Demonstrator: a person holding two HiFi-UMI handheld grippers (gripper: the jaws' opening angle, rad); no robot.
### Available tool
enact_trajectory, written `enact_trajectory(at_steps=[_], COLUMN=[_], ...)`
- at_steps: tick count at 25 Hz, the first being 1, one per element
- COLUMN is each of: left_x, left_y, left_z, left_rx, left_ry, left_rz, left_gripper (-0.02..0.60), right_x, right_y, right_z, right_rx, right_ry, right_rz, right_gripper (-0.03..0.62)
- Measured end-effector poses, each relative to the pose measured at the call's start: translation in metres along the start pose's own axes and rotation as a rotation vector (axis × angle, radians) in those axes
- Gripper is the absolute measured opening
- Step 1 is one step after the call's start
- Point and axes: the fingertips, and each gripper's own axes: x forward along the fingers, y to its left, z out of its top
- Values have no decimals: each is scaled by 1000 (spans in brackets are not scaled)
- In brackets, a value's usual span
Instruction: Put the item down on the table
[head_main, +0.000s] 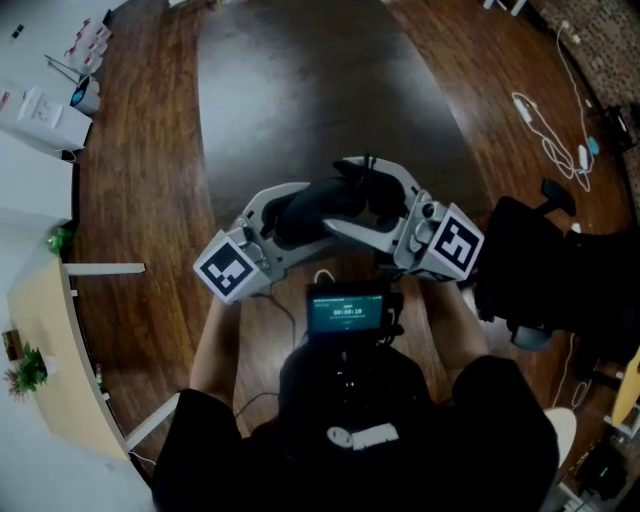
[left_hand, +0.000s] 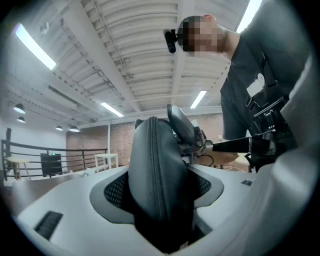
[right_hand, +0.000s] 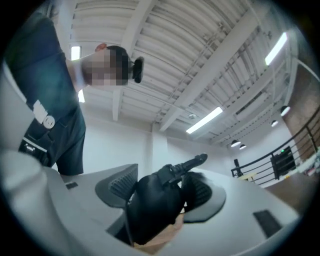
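Seen from the head, a rounded black case (head_main: 325, 205) is held in the air above brown wood planks (head_main: 140, 150), between the white left tool (head_main: 285, 218) and right tool (head_main: 385, 200). The left tool's view shows its mesh-textured pads (left_hand: 117, 191) pinching the smooth, zipped shell. The right tool's view shows that tool's pads pressed on the case's softer, bulging end.

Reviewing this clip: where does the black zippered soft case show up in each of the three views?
Head view: black zippered soft case at picture centre, slightly above the middle.
Left gripper view: lower centre, between the jaws, zip facing the camera.
Right gripper view: lower centre, between the jaws.
Shared landmark: person's dark shirt.
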Motion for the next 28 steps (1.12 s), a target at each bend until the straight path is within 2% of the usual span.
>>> enact_trajectory(at_steps=[2,4,7,10,11,13,17,18,20,22,25,28], left_x=[-9,-15,-26,-45,-48,-48,-38,-35,-30,-30,-27,-17], left_y=[20,33,52,65,70,80,96,98,105,118,131,134], left_z=[7,13,21,30,30,16,-21,-32,-56,-87,-144,-207], left_rx=[0,-30,-183,-347,-381,-434,-529,-573,-713,-853,-996,-1113], left_ry=[-94,-190,-375,-562,-596,-609,-576,-574,-600,-622,-568,-479], left_rz=[93,139,161,199,216,253,338,346,362,426,555,669], left_gripper=[300,313,314,313,277,273,275,275,273,270,275,276], right_x=[-1,-2,-1,0,1,-5,-31,-38,-51,-64,-88,-121], right_y=[-21,-41,-67,-75,-78,-90,-111,-114,-120,-126,-133,-138], right_z=[0,1,-3,-7,-11,-29,-85,-98,-124,-154,-203,-263], right_rx=[104,217,359,429,446,527,738,775,832,880,956,1085], right_ry=[-41,-112,-225,-271,-273,-299,-337,-330,-303,-262,-196,-120], right_rz=[-77,-137,-201,-264,-287,-349,-478,-505,-558,-621,-731,-887], right_gripper=[288,288,288,288,290,290,288,287,288,288,286,285])
